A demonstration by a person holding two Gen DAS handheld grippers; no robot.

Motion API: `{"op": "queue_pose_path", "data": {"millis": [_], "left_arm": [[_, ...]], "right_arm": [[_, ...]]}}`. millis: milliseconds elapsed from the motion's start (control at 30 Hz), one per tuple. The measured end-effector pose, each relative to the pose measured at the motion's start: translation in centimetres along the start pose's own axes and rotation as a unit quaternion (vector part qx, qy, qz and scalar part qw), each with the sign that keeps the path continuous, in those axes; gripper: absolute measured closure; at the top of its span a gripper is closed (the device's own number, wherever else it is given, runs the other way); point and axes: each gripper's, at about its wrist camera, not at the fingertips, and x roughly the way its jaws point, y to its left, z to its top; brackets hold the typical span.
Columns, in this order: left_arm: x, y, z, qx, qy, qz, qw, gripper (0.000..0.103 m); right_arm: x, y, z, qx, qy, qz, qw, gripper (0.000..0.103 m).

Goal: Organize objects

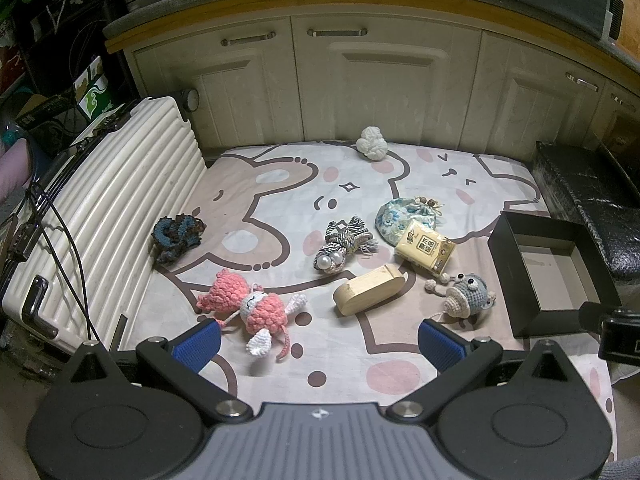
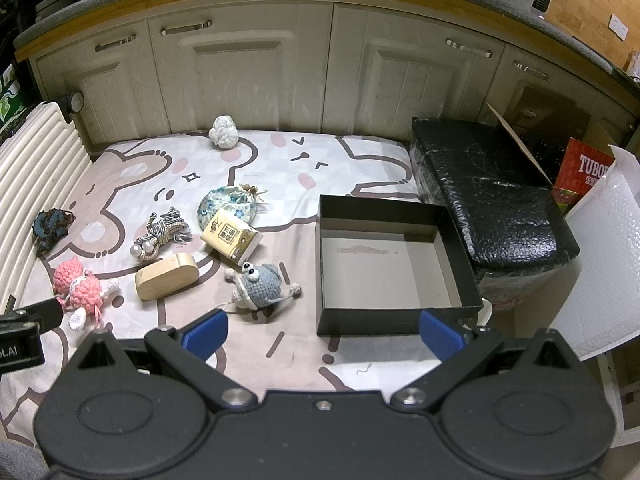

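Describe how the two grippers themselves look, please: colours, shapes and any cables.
Both grippers, left gripper and right gripper, have black angular linkage arms with silver pivot screws and blue textured finger pads. The left body is ribbed grey; the right is black. Thin black cables run beside the left.

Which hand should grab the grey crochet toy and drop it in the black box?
Probably right. The right gripper is open, with the grey crochet toy just ahead and the black box beside it. The left gripper faces the pink crochet doll.

The red box [image 2: 582,178] has its lettering cut short by white padding. The tissue pack [image 1: 425,249] overlaps the floral pouch [image 1: 404,216].
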Motion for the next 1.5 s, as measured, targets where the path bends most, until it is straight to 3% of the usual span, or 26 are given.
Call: {"op": "queue_pose_path", "data": {"millis": [767,1000,1500], "left_arm": [[-0.1,-0.3,-0.3,0.000,-0.004,0.000,1.0000,0.000],[-1.3,-1.0,-0.6,0.003,-0.036,0.009,0.9993,0.000],[-3.8,0.8,3.1,-0.025,-0.100,0.019,0.9945,0.000]], "right_arm": [[-0.1,-0.1,0.1,0.004,-0.001,-0.001,1.000,0.000],[-0.6,-0.2,-0.3,0.009,-0.022,-0.006,1.000,0.000],[-3.1,-0.5,2.8,0.014,-0.095,0.003,0.995,0.000]]}}
